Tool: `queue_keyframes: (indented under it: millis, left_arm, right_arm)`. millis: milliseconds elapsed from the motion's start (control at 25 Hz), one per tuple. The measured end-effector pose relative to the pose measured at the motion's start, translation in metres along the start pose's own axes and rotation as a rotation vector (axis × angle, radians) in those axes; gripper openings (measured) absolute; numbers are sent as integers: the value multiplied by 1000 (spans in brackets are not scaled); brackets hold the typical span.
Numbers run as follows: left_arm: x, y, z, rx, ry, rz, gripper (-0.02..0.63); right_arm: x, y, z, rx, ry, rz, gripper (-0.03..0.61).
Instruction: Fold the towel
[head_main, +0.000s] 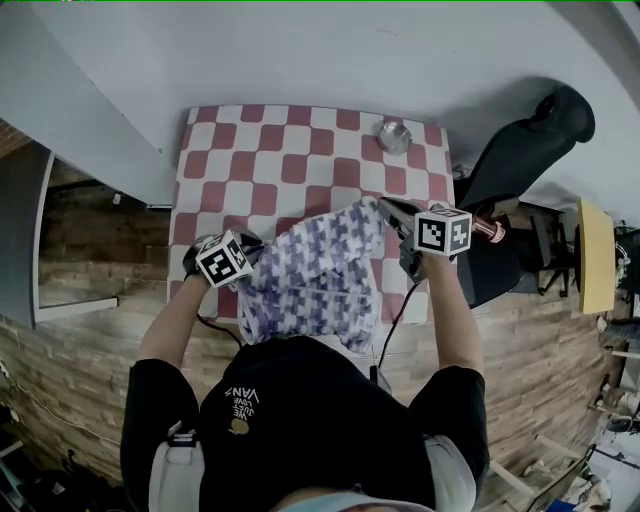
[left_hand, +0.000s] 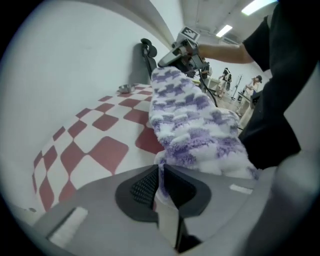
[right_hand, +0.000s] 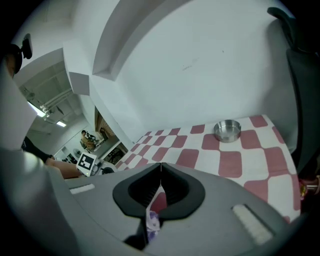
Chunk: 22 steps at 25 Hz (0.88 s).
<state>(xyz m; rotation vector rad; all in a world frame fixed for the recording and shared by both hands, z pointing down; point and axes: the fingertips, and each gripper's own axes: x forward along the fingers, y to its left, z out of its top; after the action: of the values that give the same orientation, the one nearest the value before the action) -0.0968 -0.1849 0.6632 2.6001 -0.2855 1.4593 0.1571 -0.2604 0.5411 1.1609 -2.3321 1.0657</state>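
Towel (head_main: 310, 275) lies bunched at the counter's (head_main: 290, 150) near edge, one side lifted. Left gripper (left_hand: 160, 169): fingers clamped on a towel corner. Right gripper (right_hand: 160, 172): fingers clamped on another corner, with only a thin edge caught. Risk: that shallow bite slips under tension, dropping the corner and skewing the fold.

The far and left parts of the red-and-white checked tablecloth (head_main: 290, 150) lie bare and open from above, with only a small steel bowl (head_main: 394, 136) standing near the far right corner. The near middle is taken up by the towel (head_main: 315, 275), stretched between the left gripper (left_hand: 161, 172) and the right gripper (right_hand: 160, 172), both clamped on it. A white wall (head_main: 350, 50) closes the far edge, and a black office chair (head_main: 525, 150) crowds the right side just beside the table.
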Motion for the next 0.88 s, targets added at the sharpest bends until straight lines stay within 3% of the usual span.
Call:
queue_keyframes:
  millis: [120, 360, 480, 560, 760, 880]
  left_arm:
    - [-24, 46, 22, -44, -83, 130, 32]
    - [-75, 158, 58, -145, -260, 551, 34]
    - [-80, 195, 69, -152, -303, 671, 35]
    - [-71, 209, 74, -139, -292, 687, 35]
    - [-32, 219, 74, -151, -220, 595, 47]
    - [-34, 222, 62, -179, -208, 613, 113]
  right_arm:
    - [4, -11, 18, -22, -39, -37, 8]
    - [18, -44, 58, -55, -156, -164, 8]
    - [33, -62, 72, -74, -205, -247, 8]
    - [46, -73, 75, -81, -206, -294, 8]
    - [59, -105, 67, -49, -181, -450, 9]
    - [49, -111, 62, -35, -188, -489, 59]
